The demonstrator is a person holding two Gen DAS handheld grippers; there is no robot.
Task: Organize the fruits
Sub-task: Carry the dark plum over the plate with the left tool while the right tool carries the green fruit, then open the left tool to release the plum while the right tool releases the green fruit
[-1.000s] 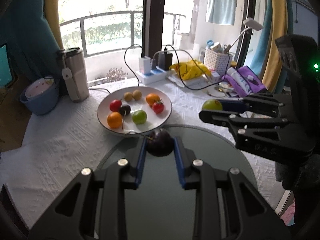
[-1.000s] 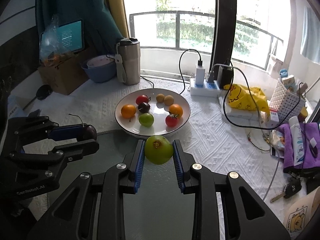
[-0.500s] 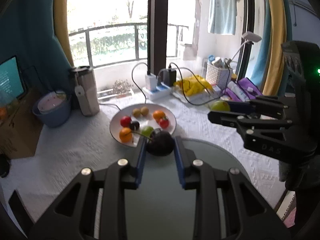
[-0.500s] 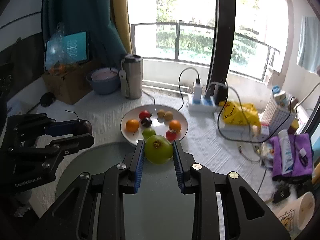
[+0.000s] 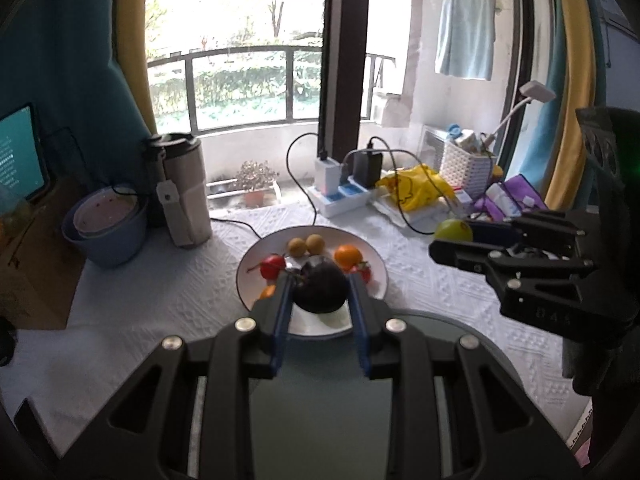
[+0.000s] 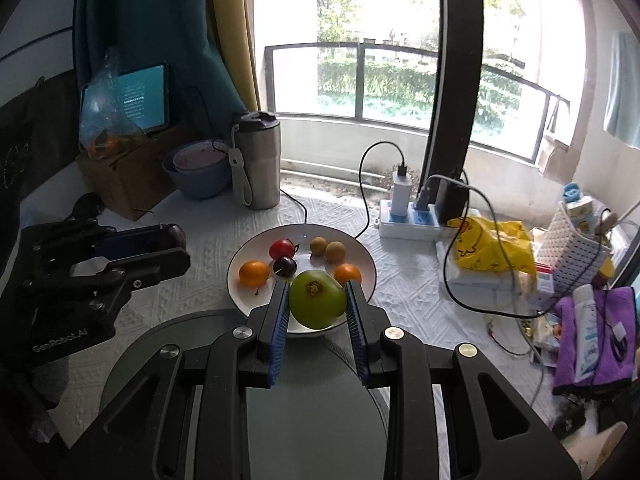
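My left gripper [image 5: 319, 290] is shut on a dark purple plum [image 5: 319, 287], held above the near rim of the white plate [image 5: 378, 270]. My right gripper [image 6: 317, 298] is shut on a green fruit [image 6: 317, 298], also held above the plate's [image 6: 368, 264] near edge. On the plate lie an orange [image 6: 254, 273], a red cherry tomato [image 6: 281, 249], a dark cherry [image 6: 285, 267], two small tan fruits [image 6: 327, 249] and another orange [image 6: 347, 273]. Each gripper shows in the other's view: the right one [image 5: 454, 236], the left one [image 6: 176, 240].
A round grey glass tray [image 6: 168, 344] lies below both grippers. Behind the plate stand a steel tumbler [image 6: 259, 164], a blue bowl [image 6: 198, 172], a power strip with cables [image 6: 412, 216], a yellow bag [image 6: 492, 244] and a white basket [image 6: 572, 244]. A cardboard box [image 6: 132, 176] sits left.
Both grippers have risen and drawn back with their fruits still held; the plate looks smaller and sits behind the fingertips now.
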